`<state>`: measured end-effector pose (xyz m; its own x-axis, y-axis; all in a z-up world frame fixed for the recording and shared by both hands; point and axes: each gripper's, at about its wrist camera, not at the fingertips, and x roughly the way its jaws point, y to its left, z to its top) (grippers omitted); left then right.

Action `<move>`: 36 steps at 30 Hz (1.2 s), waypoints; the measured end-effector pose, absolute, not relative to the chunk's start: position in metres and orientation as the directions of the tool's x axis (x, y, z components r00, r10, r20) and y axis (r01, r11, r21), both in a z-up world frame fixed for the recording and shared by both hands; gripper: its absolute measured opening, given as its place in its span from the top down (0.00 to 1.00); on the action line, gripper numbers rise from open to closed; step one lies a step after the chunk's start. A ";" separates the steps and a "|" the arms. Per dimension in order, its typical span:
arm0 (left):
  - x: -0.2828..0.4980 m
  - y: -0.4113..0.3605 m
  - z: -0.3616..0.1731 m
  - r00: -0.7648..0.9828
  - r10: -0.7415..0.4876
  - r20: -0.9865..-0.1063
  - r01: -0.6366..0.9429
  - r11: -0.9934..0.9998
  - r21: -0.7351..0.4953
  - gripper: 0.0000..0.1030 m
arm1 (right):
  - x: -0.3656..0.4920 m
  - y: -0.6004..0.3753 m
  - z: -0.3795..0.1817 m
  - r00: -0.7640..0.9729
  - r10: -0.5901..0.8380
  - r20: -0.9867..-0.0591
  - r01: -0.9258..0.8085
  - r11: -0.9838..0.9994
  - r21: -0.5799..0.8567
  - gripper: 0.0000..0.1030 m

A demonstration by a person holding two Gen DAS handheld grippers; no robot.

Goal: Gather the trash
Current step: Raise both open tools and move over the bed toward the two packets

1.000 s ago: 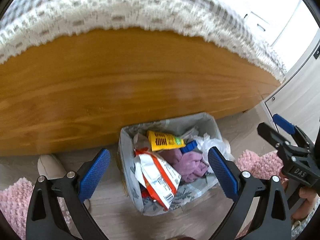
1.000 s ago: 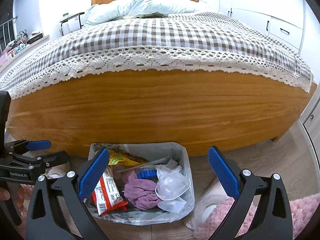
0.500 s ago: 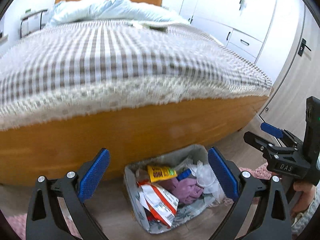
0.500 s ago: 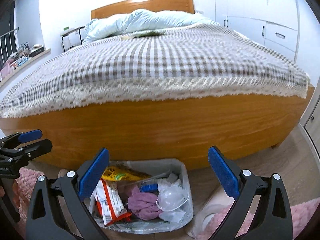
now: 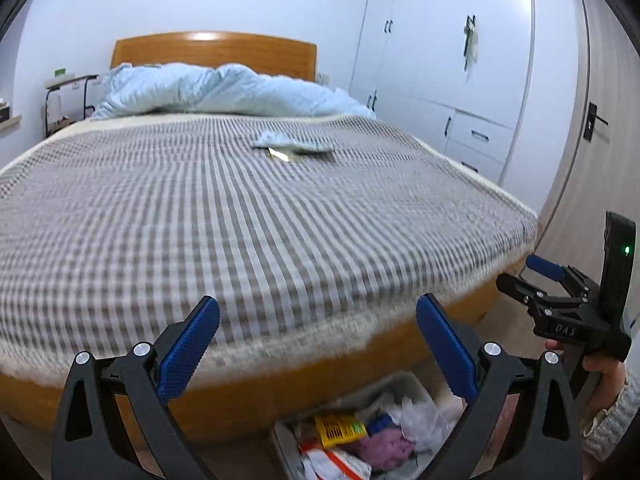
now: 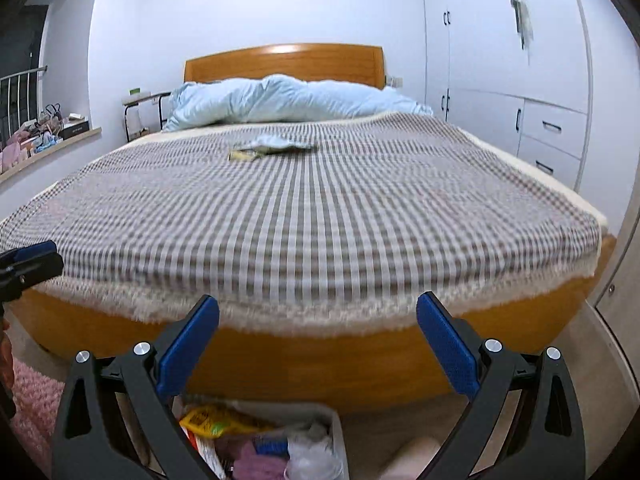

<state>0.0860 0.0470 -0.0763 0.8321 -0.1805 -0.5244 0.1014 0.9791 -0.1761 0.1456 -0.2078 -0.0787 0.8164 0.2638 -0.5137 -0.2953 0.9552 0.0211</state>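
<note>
Pale wrappers (image 5: 294, 147) far beyond spread fingers (image 5: 188, 348)

The trash bin (image 5: 404, 384) on the floor at the foot edge of the bed (image 5: 240, 216) is cut off by the bottom edge in both views, so its lower part and much of its content do not show. The left gripper (image 5: 318, 346) covers its sides in the left wrist view. The small flat items (image 5: 294, 148) near the middle of the bed are blurred and too small; I cannot tell what they are. The lace border (image 6: 304, 316) at the foot edge is smeared by motion. In the right wrist view the left gripper (image 6: 28, 264) is cut by the left edge. The person's hand (image 5: 604, 376) is partly hidden behind the right gripper (image 5: 532, 280).
</note>
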 end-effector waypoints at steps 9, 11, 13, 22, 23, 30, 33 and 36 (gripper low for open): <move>0.117 0.065 -0.041 0.883 -0.149 -0.444 0.076 0.981 -0.178 0.07 | 0.178 -0.185 -0.054 0.848 0.307 -0.431 -0.346 0.938 -0.011 0.08; 0.125 0.067 -0.033 0.893 -0.144 -0.427 0.072 0.981 -0.180 0.07 | 0.187 -0.179 -0.046 0.860 0.308 -0.408 -0.348 0.937 -0.026 0.08; 0.134 0.070 -0.025 0.899 -0.146 -0.413 0.071 0.979 -0.191 0.07 | 0.197 -0.175 -0.039 0.868 0.311 -0.387 -0.348 0.937 -0.028 0.08; 0.168 0.070 0.006 0.924 -0.144 -0.355 0.076 0.977 -0.199 0.07 | 0.239 -0.155 -0.015 0.890 0.322 -0.322 -0.342 0.940 -0.005 0.08; 0.173 0.071 0.008 0.925 -0.145 -0.352 0.077 0.976 -0.202 0.07 | 0.245 -0.152 -0.013 0.892 0.323 -0.316 -0.339 0.941 0.002 0.08; 0.198 0.074 0.017 0.931 -0.177 -0.319 0.118 0.974 -0.195 0.07 | 0.277 -0.137 -0.008 0.899 0.320 -0.298 -0.319 0.946 0.051 0.08; 0.205 0.082 0.014 0.935 -0.174 -0.309 0.114 0.973 -0.202 0.07 | 0.284 -0.130 -0.009 0.901 0.319 -0.293 -0.319 0.947 0.052 0.08; 0.214 0.094 0.008 0.935 -0.172 -0.310 0.096 0.965 -0.244 0.07 | 0.286 -0.126 -0.010 0.910 0.307 -0.278 -0.302 0.951 0.063 0.08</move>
